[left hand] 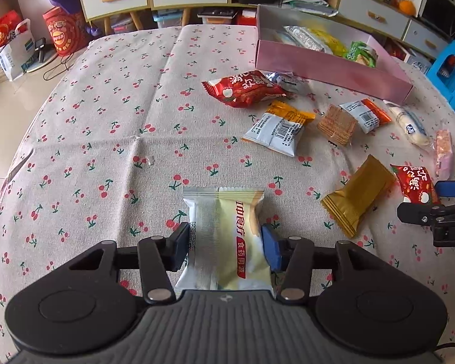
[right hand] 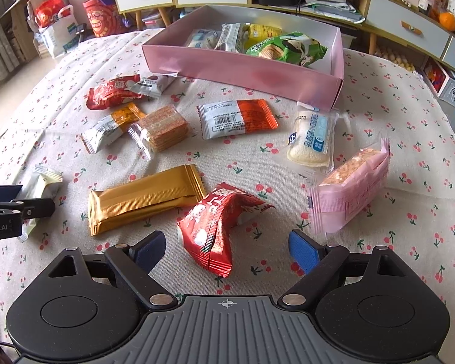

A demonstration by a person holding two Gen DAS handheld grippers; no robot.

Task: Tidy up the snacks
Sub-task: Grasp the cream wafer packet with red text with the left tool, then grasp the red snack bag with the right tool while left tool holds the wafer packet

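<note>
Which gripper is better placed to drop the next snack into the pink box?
Left. The left gripper is already shut on the pale yellow packet; the right gripper is open, holding nothing, around the red packet. Only a carry to the pink box remains.

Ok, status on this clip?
Left tool shut on pale snack. Right tool open around red packet. Pink box path open.

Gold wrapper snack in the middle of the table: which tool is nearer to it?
Right. The right tool sits open just in front of the gold wrapper snack; the left tool, off to its left, grips the pale yellow packet.
</note>
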